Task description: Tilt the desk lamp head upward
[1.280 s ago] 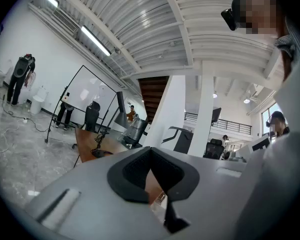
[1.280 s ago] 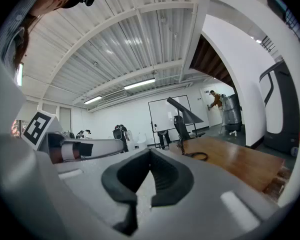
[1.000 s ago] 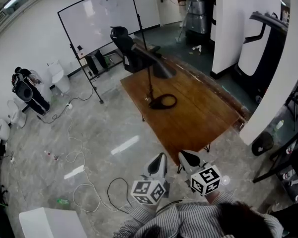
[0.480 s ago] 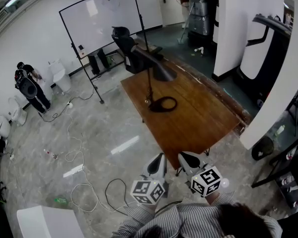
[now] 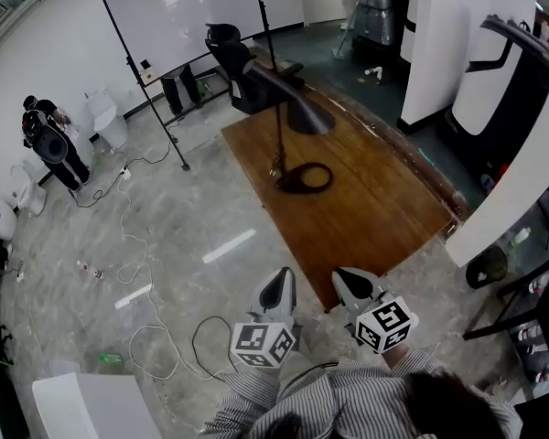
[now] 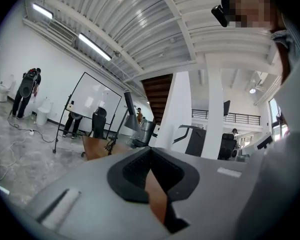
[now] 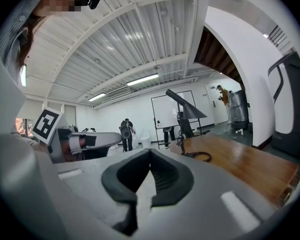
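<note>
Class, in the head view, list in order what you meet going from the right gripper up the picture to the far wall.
right gripper → table → lamp base → lamp head → chair → whiteboard

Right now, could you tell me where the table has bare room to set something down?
The wooden table is bare from the ring base of the desk lamp to its near corner and right edge. Only that far-left spot is taken.

striped shirt, grey claws, probably black-padded, marker cubes.
</note>
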Demonstrator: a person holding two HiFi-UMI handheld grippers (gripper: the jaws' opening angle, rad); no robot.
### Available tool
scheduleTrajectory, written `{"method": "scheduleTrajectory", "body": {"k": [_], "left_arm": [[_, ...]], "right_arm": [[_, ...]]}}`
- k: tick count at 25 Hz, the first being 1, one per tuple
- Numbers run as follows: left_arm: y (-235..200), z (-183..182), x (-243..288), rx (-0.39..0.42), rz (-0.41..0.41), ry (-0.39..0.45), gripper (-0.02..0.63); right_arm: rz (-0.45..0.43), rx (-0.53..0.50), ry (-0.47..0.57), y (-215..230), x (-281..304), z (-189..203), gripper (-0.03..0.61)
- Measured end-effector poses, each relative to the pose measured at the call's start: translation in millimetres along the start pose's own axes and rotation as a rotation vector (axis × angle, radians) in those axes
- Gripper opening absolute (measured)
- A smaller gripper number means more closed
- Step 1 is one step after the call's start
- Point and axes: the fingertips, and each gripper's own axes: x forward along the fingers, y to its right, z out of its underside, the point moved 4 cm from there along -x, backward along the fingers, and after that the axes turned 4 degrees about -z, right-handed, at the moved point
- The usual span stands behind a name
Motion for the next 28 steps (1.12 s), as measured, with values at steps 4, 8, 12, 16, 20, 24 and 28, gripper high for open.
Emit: {"method": "scheduleTrajectory", "body": {"k": [4,8,12,16,20,24,28], "left_arm": [[-37,-15,35,0.02,0.035,-0.001,0.003],[-71,-41,76,0.055,0.105,-0.006,0.003],[-101,-68,118,0.098,0.208,-0.023,0.006],[-129,-86,151,0.153,0.282,-0.036,0.011],[-148,-95,182,0.191,0.319,-0.05,0.011],[-159,-97,206,0.194,0.321,-0.056,0.011],[-165,-104,225,0.221,0.323,-0.048,0.012]], "right_arm": [[0.035,0.007,0.013,17,47,-8,0.0],[0.082,0.009,0.033,33,98,-24,0.0],[0.129,0.024,0.058,49,150,-42,0.0],[0.187,0.005,0.067,69,191,-57,0.0],[0.235,-0.026,0.063,87,221,-64,0.0],[0.259,-0.057,0.05,105,243,-68,0.0],[0.262,-0.076,0.045,125,268,-72,0.0]]}}
